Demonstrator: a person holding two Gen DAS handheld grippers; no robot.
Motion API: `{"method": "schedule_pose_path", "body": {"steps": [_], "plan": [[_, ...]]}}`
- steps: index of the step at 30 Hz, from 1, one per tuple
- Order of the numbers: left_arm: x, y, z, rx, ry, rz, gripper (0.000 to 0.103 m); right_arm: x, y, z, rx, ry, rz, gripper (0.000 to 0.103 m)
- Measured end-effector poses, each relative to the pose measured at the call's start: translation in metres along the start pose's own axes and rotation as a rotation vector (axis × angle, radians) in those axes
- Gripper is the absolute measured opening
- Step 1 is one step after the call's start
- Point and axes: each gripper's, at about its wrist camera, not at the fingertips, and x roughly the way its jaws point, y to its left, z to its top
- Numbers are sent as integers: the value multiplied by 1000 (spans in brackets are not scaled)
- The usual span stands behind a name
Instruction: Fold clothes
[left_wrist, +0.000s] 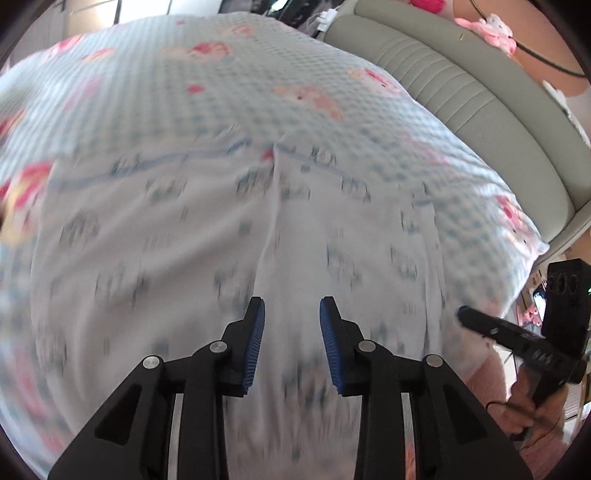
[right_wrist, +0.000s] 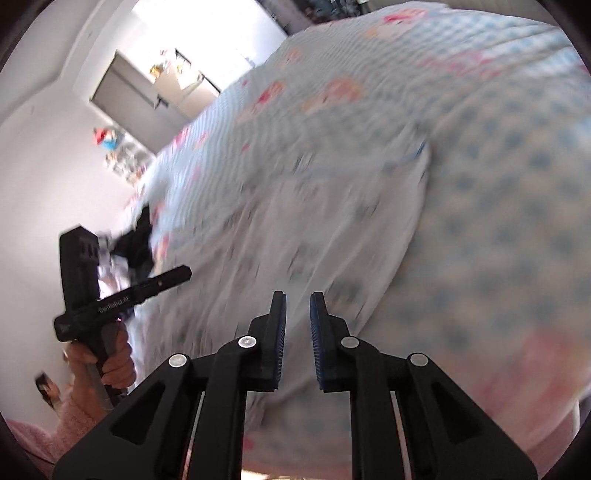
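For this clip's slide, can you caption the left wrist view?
Open left gripper poised above a pale printed garment spread on a checked bedsheet, right gripper at the frame's edge.

Garment (left_wrist: 207, 236): thin white cloth, matt, small grey-blue print, blurred. Bedspread (left_wrist: 229, 74): textured checked cloth, matt. Headboard (left_wrist: 461, 92): grey padded upholstery, ribbed, slight sheen. Left gripper (left_wrist: 291, 339): matt black plastic, ridged blue pads, shiny metal pins. Sleeve (right_wrist: 74, 413): pink, fuzzy.

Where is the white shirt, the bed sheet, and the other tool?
white shirt (left_wrist: 184, 229): left wrist view, its flat middle.
bed sheet (left_wrist: 258, 74): left wrist view, bare checked part.
right tool (left_wrist: 461, 313): left wrist view, its black tip.
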Motion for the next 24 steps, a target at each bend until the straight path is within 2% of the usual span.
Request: {"method": "schedule_pose_path", "body": {"steps": [4,8,10,12,14,20,24], "plan": [[-8,-2,-37,25,-1,22,33,13,19,-33,-28,32,-44,14],[-7,9,-54,34,31,127,33,27,38,-66,-56,63,-88,14],[-19,21,-58,4,12,147,33,34,48,-83,-70,79,-110,15],[-33,33,-63,-39,-24,142,33,35,49,-86,-71,79,-130,17],[-44,43,-66,-81,-58,136,42,35,50,-87,-70,77,-150,17],[-24,54,-81,-82,23,232,42,36,52,-90,-68,71,-209,18],[-43,71,-87,-142,-5,217,42,35,34,-93,-4,62,-189,18]]}}
